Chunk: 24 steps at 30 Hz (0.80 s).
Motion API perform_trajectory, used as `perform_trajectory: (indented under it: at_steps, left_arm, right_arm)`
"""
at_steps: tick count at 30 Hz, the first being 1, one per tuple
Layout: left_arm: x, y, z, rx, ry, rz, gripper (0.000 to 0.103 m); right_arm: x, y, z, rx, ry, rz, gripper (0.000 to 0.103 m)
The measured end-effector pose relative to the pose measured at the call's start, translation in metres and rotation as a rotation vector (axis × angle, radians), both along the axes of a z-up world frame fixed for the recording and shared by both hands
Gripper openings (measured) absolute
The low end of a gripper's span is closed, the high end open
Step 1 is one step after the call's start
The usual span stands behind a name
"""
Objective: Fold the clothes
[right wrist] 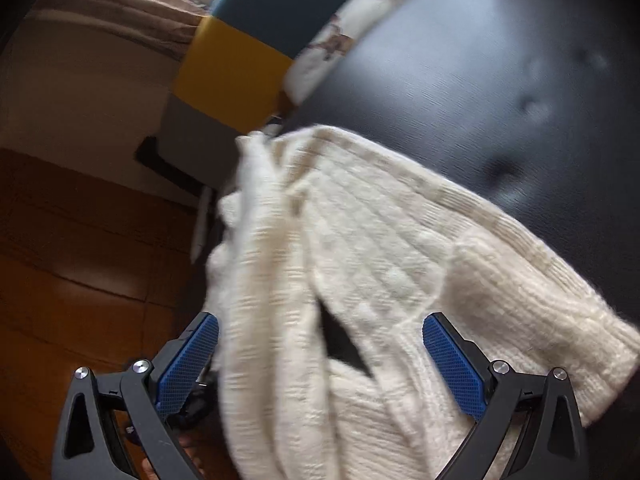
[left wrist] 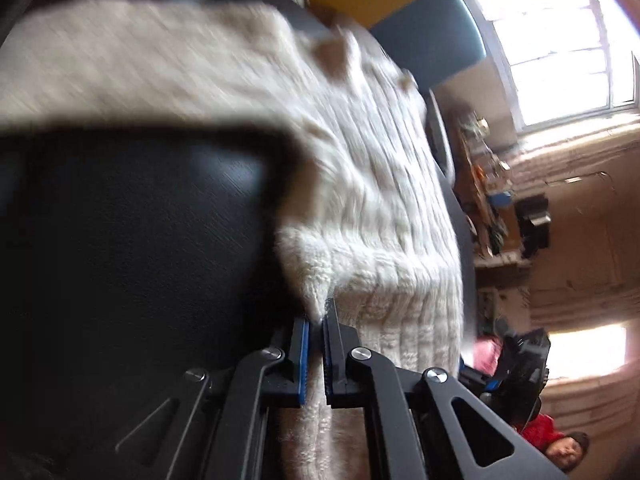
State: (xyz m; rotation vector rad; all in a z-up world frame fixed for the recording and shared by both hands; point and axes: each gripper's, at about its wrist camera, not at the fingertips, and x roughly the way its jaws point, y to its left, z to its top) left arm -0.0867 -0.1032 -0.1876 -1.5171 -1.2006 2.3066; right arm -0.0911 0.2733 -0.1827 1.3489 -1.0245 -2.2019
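1. In the left wrist view, a dark, matte black table [left wrist: 132, 240] fills the area left of the jaws.
2. The left gripper [left wrist: 316, 320] has its blue-padded jaws pressed nearly together, pinching a corner of the cream ribbed knit sweater [left wrist: 360, 184].
3. From that pinch the sweater spreads ahead of the jaws and to their right, lying over the table; its far part is blurred.
4. Far right of these jaws, a bright window [left wrist: 560, 44] and a person's red sleeve [left wrist: 540, 432] show.
5. In the right wrist view, a brown wooden floor [right wrist: 80, 264] lies left of the jaws.
6. The right gripper [right wrist: 320, 336] has its jaws spread wide, with folds of the sweater [right wrist: 360, 248] bunched between them; neither pad clearly presses it.
7. Ahead and right of them is the black table [right wrist: 500, 80], the sweater hanging off its edge.
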Motion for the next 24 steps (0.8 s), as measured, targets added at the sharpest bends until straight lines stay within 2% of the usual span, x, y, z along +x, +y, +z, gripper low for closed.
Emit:
perform_trajectory:
  at_steps: [6,9,12,14,16,17,18,19,22,24]
  left_arm:
    - [-0.013,-0.064,0.004,-0.158,-0.026,0.117,0.004]
    - [-0.014,-0.078,0.002,-0.179,-0.071,0.156,0.006]
    - [-0.001,-0.081,0.015,-0.182,-0.046,0.189,0.010]
    - [0.019,-0.086,0.027,-0.201,0.009,0.196,0.012]
    - [0.052,-0.099,0.034,-0.216,0.060,0.153,0.013]
    - [0.050,-0.091,0.037,-0.224,0.071,0.121,0.015]
    - [0.052,-0.088,0.039,-0.231,0.080,0.090,0.015]
    - [0.066,-0.095,0.038,-0.237,0.079,0.060,0.015]
    - [0.067,-0.080,0.023,-0.235,0.051,-0.007,0.015]
    - [0.068,-0.070,0.011,-0.232,0.026,-0.050,0.015]
  right_arm:
    - [-0.005,0.007,-0.001,0.127,0.001,-0.026,0.103]
    - [-0.001,0.010,0.009,0.168,0.003,-0.031,0.103]
    - [0.012,-0.012,0.032,0.193,0.090,0.101,0.103]
    - [0.021,-0.028,0.046,0.210,0.149,0.190,0.103]
    - [0.035,-0.065,0.048,0.423,0.172,0.320,0.103]
    - [0.040,-0.081,0.045,0.479,0.177,0.383,0.102]
    - [0.046,-0.097,0.042,0.532,0.181,0.446,0.097]
    - [0.051,-0.112,0.038,0.585,0.185,0.508,0.088]
    - [0.063,-0.154,0.024,0.745,0.213,0.630,0.086]
    - [0.064,-0.172,0.012,0.786,0.205,0.691,0.086]
